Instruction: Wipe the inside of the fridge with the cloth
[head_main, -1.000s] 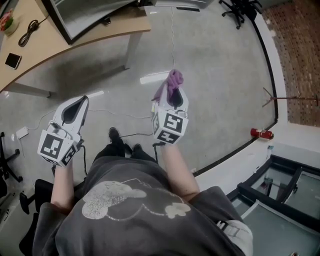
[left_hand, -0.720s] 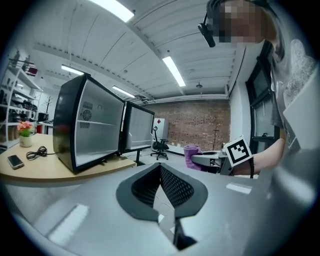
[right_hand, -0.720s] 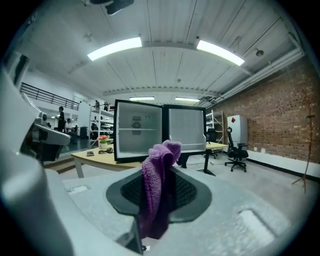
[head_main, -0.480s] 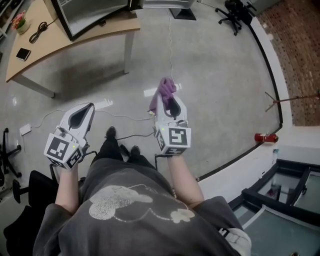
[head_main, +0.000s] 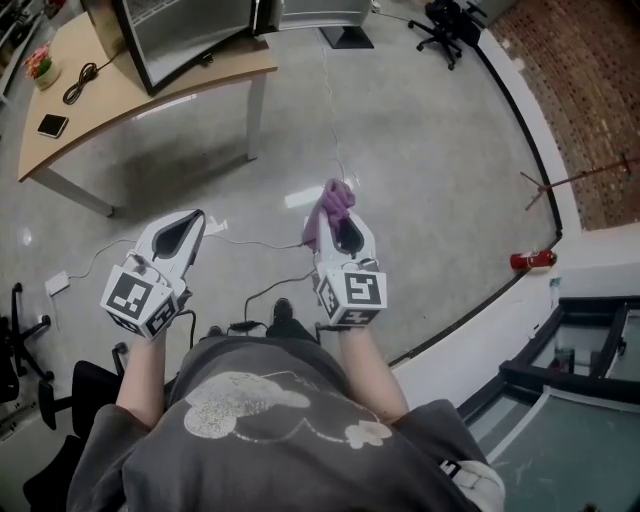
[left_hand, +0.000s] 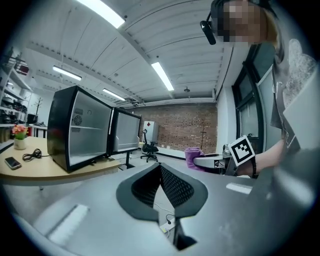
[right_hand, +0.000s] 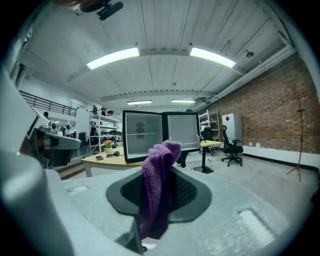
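- Your grey shirt (head_main: 270, 420) fills the bottom of the head view, with both forearms reaching forward from it.
- Left gripper (head_main: 190, 218): its two dark pads are pressed together with nothing between them, as the left gripper view (left_hand: 161, 175) shows. Its marker cube (head_main: 135, 300) sits at your wrist.
- Right gripper (head_main: 338, 215): its jaws pinch the purple cloth (head_main: 328, 205). In the right gripper view (right_hand: 160, 192) the cloth (right_hand: 157, 175) stands up between the pads, with a folded bunch rising above the tips and a tail hanging down towards the camera.
- You hold both grippers side by side in mid-air above the grey concrete floor (head_main: 420, 150). The right one is slightly ahead of the left.
- A thin white cable (head_main: 330, 100) runs across the floor ahead of the right gripper.
- A red fire extinguisher (head_main: 530, 260) lies to your right, by the white border at the floor's edge.
- The wooden table (head_main: 130, 95) stands ahead and to your left. It carries a phone (head_main: 52, 125), a coiled black cable (head_main: 82, 82) and a flower pot (head_main: 40, 62).
- The black fridge (head_main: 180, 30) stands on the table's far end with its door (right_hand: 182, 131) swung open, showing a pale interior with one shelf (right_hand: 142, 135). It is well apart from the cloth.
- Farthest away, a black office chair (head_main: 440, 20) and a coat stand (head_main: 575, 180) stand near the brick wall (right_hand: 270, 115).
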